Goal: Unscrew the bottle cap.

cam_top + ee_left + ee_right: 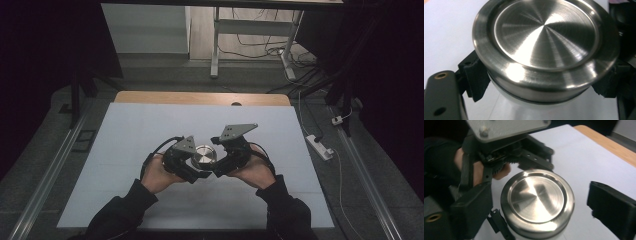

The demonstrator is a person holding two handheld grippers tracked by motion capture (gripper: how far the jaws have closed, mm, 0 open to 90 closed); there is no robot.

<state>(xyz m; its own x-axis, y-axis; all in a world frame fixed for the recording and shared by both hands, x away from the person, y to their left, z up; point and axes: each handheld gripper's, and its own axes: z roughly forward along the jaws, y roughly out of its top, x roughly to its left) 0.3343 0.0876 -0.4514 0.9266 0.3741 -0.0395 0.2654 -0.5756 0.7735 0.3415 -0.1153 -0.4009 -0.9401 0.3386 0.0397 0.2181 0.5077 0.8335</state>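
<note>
The steel lid [204, 156] caps a white jar [534, 107] that stands on the white mat [125, 135], between the two claws and touching the left one. In the left gripper view the lid [546, 47] shows its brushed, dished top, and just under its rim the left claw [544, 82] pinches the jar from both sides, its ribbed black pads [477, 80] pressed against the wall. In the right gripper view the lid [537, 202] sits between the jaws of the right claw [544, 206], which are spread: the near jaw stands just beside the lid, the far one well clear of it, with bare mat between. From above, the left claw [186, 161] comes at the jar from the left and the right claw [226, 159] from the right, each in a hand [160, 174] with a dark sleeve. Beyond the mat lies the wooden table edge [200, 98].
</note>
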